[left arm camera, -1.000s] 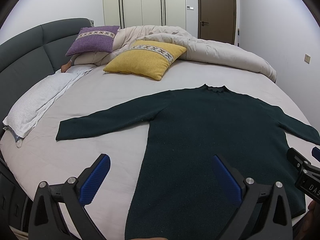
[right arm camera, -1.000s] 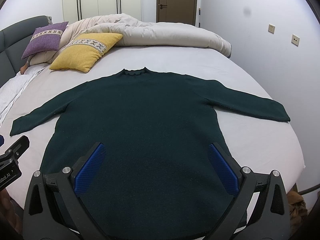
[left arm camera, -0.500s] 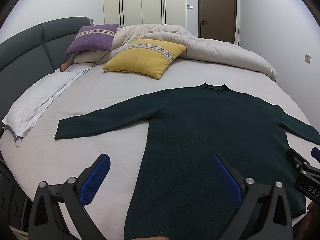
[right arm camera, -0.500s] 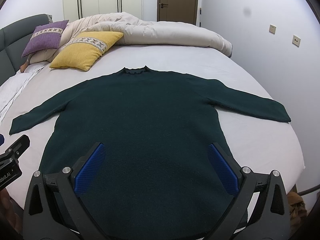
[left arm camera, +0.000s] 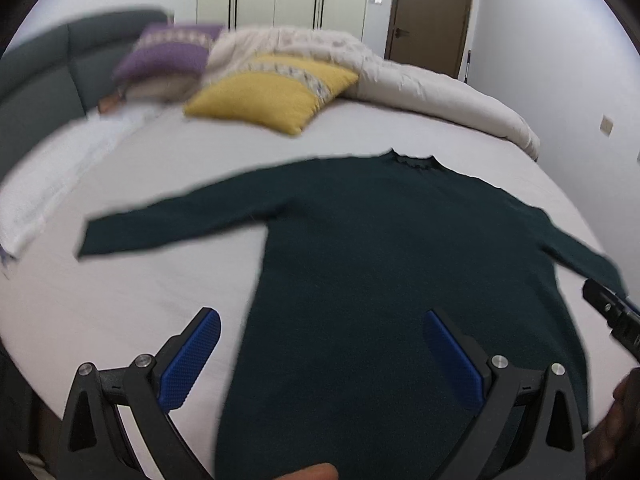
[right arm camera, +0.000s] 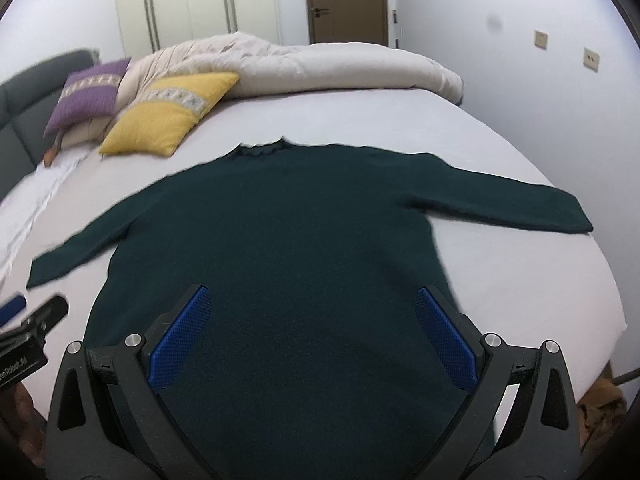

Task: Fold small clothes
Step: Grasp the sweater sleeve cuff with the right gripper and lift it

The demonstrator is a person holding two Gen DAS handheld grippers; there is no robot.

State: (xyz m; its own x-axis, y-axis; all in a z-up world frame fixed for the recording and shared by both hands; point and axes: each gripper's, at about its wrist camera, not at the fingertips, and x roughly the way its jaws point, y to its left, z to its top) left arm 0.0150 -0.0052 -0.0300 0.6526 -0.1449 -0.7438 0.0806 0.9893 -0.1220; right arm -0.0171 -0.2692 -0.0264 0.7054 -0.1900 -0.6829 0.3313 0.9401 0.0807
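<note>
Across the middle of the bed lies a dark green sweater, spread flat and face down or up, can't tell which, with the collar pointing to 12 o'clock and both sleeves stretched out toward roughly 9 and 3. Nothing is folded yet.

Left gripper hangs over the hem end, near the sweater's left edge: its left blue pad sits over bare sheet, the right pad over the knit. Jaws are wide apart, holding nothing. That view is pretty smeared with motion blur.

Right gripper hovers above the lower body of the sweater, both pads over the fabric, jaws also spread wide with nothing between them. Can't tell if either one actually touches the cloth.

Up at 11 o'clock there's a yellow pillow with a purple pillow just beyond it by the grey headboard, and a bunched beige duvet runs along the far edge at 12 to 1.
</note>
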